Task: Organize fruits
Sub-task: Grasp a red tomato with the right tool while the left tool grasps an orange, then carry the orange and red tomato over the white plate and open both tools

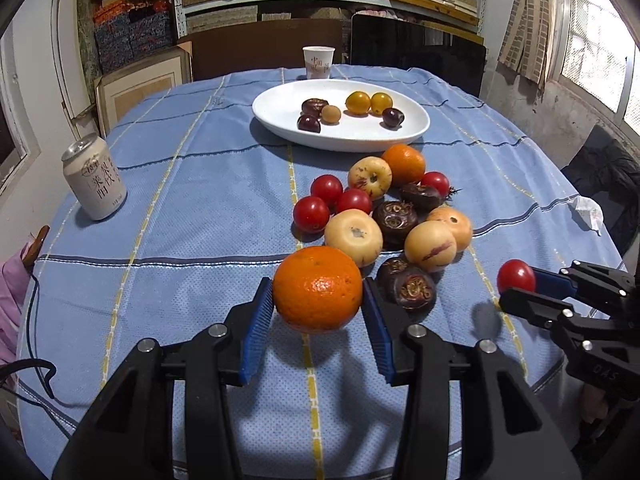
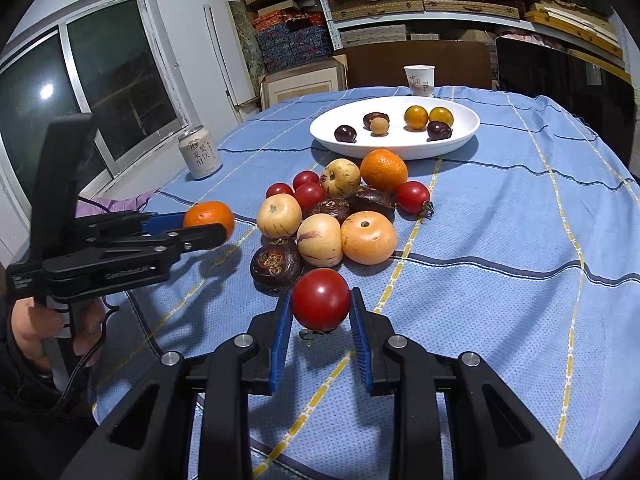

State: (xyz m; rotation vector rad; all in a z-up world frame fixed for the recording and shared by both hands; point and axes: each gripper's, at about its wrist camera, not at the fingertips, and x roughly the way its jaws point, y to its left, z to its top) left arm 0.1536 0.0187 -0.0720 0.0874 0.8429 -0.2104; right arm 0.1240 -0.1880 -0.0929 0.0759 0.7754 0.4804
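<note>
My left gripper (image 1: 318,300) is shut on an orange (image 1: 318,289), lifted a little above the blue cloth; the same orange (image 2: 209,216) shows in the right wrist view. My right gripper (image 2: 320,312) is shut on a red tomato (image 2: 320,299), also seen from the left wrist as a tomato (image 1: 516,276) at the far right. Between them lies a pile of fruit (image 1: 384,208): pale yellow melons, dark round fruits, small tomatoes and a second orange (image 1: 404,164). Behind it a white oval plate (image 1: 280,100) holds several small dark and yellow fruits.
A drink can (image 1: 94,180) stands at the left of the table, a paper cup (image 1: 318,63) behind the plate. A crumpled tissue (image 1: 588,210) lies at the right edge. A cable (image 1: 36,364) trails off the near left corner. Shelves of boxes fill the back wall.
</note>
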